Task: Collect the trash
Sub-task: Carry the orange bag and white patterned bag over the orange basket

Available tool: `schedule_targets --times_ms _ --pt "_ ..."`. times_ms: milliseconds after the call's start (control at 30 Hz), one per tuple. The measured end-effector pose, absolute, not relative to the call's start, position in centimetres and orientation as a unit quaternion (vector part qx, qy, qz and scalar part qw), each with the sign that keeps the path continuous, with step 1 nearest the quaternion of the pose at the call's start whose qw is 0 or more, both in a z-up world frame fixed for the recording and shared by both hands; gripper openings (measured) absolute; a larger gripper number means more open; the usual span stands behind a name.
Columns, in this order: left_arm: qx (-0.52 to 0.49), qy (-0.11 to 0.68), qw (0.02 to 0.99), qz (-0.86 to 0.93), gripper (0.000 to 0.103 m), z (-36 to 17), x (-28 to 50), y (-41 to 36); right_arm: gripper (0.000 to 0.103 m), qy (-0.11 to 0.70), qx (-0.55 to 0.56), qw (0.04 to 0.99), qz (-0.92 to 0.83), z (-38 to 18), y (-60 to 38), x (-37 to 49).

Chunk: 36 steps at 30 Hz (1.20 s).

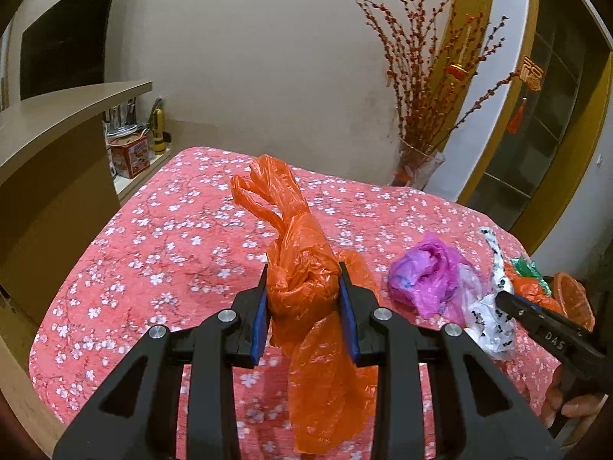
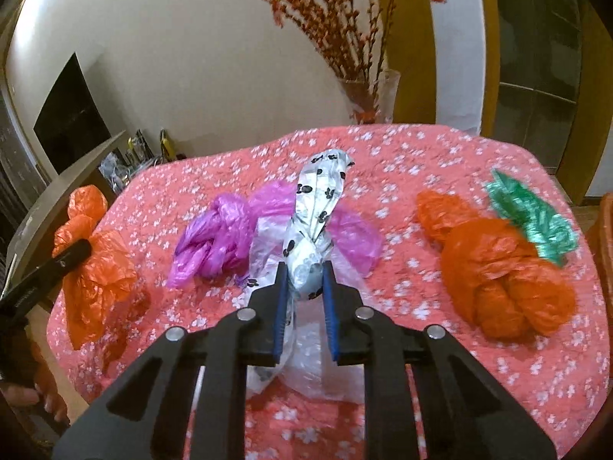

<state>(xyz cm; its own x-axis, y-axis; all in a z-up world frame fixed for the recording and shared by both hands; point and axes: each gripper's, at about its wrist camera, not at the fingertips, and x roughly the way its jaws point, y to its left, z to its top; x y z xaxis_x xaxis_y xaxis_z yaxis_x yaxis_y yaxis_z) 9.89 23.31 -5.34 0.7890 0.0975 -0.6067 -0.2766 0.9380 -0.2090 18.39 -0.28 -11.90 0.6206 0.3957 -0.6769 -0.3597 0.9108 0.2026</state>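
Glass vase behind the table holds red-berried branches. An orange basket sits at the table's right edge; contents cannot be told.

Knotted plastic bags on the floral tablecloth, five counted: two orange, one purple, one green, one white with black spots.

Left gripper angles down, pads pressed on the knot of one orange bag, tail hanging below. Right gripper angles down, jaws narrow, pinching the spotted white bag at its knot. Second orange bag lies right, touching the green one.
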Motion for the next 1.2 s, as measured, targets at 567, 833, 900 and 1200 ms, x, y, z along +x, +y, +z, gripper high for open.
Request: schedule_targets --times_ms 567,833,900,1200 --pt "-0.113 0.291 0.95 -0.029 0.032 -1.3 11.7 14.1 0.018 0.295 0.054 0.949 0.092 -7.0 -12.8 15.4" --pt "-0.089 0.293 0.945 -0.117 0.032 -0.1 13.5 6.5 0.018 0.268 0.084 0.96 0.02 -6.0 -20.1 15.0" --pt "-0.089 0.295 0.941 -0.141 0.032 0.2 14.0 4.6 0.018 0.261 0.088 0.961 0.001 -5.7 -22.1 14.7" --pt "-0.056 0.299 0.921 -0.244 0.032 0.9 16.1 -5.0 0.018 0.233 0.109 0.964 -0.074 -4.7 -29.4 13.4"
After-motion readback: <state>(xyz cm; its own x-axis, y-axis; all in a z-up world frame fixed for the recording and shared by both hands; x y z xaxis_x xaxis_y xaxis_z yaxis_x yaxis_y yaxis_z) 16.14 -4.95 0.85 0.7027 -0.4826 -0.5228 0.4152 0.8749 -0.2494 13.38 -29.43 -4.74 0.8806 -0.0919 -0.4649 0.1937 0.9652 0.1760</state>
